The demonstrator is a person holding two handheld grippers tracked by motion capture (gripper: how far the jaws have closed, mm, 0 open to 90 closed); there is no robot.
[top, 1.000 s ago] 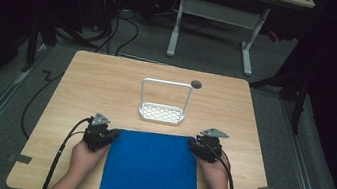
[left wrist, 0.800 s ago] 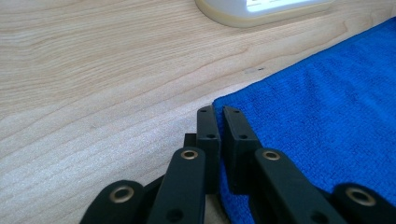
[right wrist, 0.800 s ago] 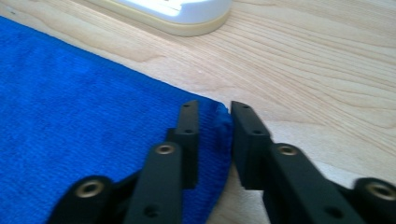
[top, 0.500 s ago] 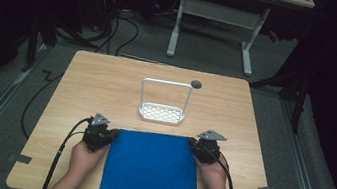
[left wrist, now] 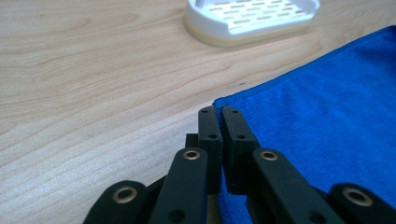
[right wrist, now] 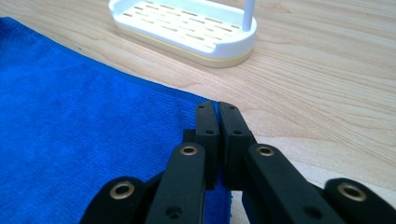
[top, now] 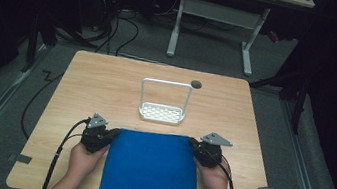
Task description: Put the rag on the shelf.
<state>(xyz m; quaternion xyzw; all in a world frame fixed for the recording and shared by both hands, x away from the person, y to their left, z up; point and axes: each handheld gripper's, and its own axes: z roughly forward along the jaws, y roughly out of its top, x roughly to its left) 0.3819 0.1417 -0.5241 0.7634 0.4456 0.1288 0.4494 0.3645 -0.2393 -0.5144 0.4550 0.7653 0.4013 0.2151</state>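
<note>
The left gripper has its jaws pinched together on the far left corner of the blue towel, which lies flat on the near half of the wooden table and hangs over its near edge. Just beyond the towel's far hem stands a white slotted rack with a tall wire handle. The right gripper grips the far right corner, its jaws having just closed on the cloth.
</note>
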